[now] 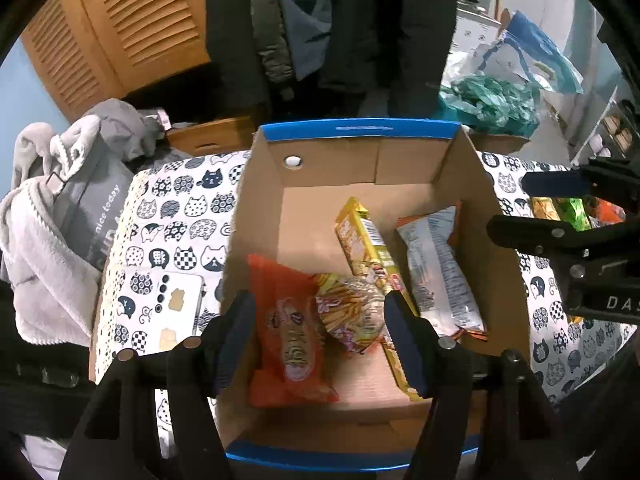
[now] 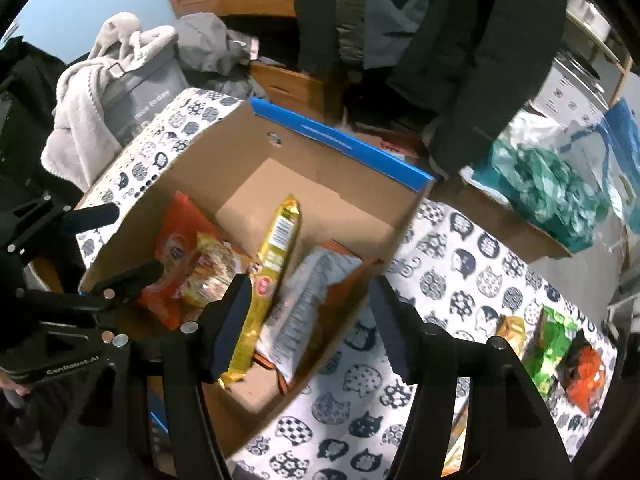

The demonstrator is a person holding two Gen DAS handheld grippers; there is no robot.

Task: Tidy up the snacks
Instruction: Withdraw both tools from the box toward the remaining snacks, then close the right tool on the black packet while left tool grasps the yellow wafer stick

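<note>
An open cardboard box (image 1: 492,224) (image 2: 404,216) with blue rims stands on the cat-print tablecloth. Inside lie an orange bag (image 1: 288,328) (image 2: 176,248), a clear pack of stick snacks (image 1: 352,312) (image 2: 212,272), a long yellow pack (image 1: 368,244) (image 2: 272,264) and a silver-orange bag (image 1: 436,268) (image 2: 308,304). My left gripper (image 1: 320,336) is open and empty above the box's near end. My right gripper (image 2: 308,320) is open and empty over the box's right wall; it also shows in the left wrist view (image 1: 520,204).
Loose snacks lie on the cloth right of the box: a gold pack (image 2: 512,332), a green pack (image 2: 552,340) and an orange-black pack (image 2: 584,368). A phone (image 1: 180,300) lies left of the box. A grey bag with towels (image 1: 88,216) and green plastic (image 1: 488,100) stand behind.
</note>
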